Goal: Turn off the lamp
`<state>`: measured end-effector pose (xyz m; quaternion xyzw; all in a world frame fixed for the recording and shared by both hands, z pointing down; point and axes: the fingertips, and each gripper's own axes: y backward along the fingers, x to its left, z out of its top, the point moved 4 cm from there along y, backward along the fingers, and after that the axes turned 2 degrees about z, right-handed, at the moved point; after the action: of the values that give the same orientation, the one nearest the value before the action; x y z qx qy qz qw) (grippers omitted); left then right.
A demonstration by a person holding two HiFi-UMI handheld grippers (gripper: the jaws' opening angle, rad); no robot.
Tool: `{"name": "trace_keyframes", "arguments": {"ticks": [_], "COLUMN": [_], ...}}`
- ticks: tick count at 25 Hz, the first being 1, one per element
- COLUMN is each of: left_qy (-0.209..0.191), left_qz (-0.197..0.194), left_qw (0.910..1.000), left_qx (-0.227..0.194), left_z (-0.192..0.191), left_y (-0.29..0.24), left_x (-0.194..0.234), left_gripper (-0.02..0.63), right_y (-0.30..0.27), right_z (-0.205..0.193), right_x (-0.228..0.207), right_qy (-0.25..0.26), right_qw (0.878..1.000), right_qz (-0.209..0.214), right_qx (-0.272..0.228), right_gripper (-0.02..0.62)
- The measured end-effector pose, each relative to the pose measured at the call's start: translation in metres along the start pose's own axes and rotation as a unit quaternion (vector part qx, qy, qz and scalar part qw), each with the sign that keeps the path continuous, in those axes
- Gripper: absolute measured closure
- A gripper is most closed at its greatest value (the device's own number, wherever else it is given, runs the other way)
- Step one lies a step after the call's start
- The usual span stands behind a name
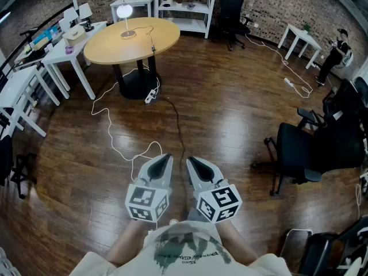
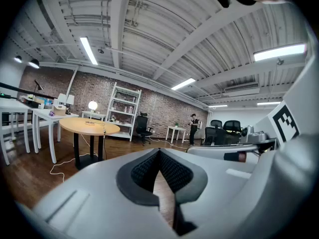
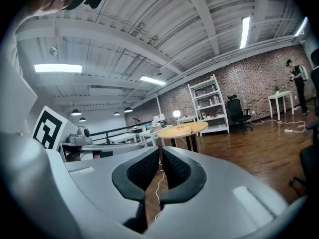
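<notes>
The lamp (image 1: 125,11) is a round white disc on a thin stem, lit, standing on the round wooden table (image 1: 144,45) far ahead at the upper left. It also glows in the left gripper view as the lamp (image 2: 92,105) on the table (image 2: 82,127), and small in the right gripper view as the lamp (image 3: 176,114) on the table (image 3: 192,129). My left gripper (image 1: 167,156) and right gripper (image 1: 190,160) are held side by side low in the head view, well short of the table. Both hold nothing: the left gripper (image 2: 159,151) has its pads together, the right gripper (image 3: 160,149) shows only a thin slit.
A white cable (image 1: 112,135) and a dark cable (image 1: 177,125) trail over the wooden floor from a power strip (image 1: 150,96) at the table's foot. White desks (image 1: 66,53) stand left, a black office chair (image 1: 299,148) right, shelves (image 1: 187,2) behind. A person (image 1: 336,53) stands far right.
</notes>
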<state>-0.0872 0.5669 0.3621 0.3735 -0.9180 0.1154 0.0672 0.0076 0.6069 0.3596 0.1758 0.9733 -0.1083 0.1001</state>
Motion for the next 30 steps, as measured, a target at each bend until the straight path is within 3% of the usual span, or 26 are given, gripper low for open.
{"name": "trace_keyframes", "arguments": {"ticks": [7,14,30], "left_qy": [0.008,0.005,0.006], "left_qz": [0.016,0.061,0.157], "left_qw": [0.9998,0.998,0.9875], "left_qx": [0.004,0.011,0.017], "left_z": [0.006,0.013,0.061], "left_y": [-0.037,-0.088,-0.273], "left_x": [0.025,0.056,0.11], "left_gripper": [0.615,0.615,0.615], "right_y": [-0.038,-0.095,-0.24], "right_z": [0.013,0.024,0.086], "right_x": [-0.022,-0.06,-0.206], "right_qy": [0.001,-0.022,-0.023], "right_qw": [1.0,0.997,0.984], "right_qz": [0.022,0.078,0.177], "right_qx": [-0.002,-0.002,0.021], "right_gripper": [0.571,0.56,0.54]}}
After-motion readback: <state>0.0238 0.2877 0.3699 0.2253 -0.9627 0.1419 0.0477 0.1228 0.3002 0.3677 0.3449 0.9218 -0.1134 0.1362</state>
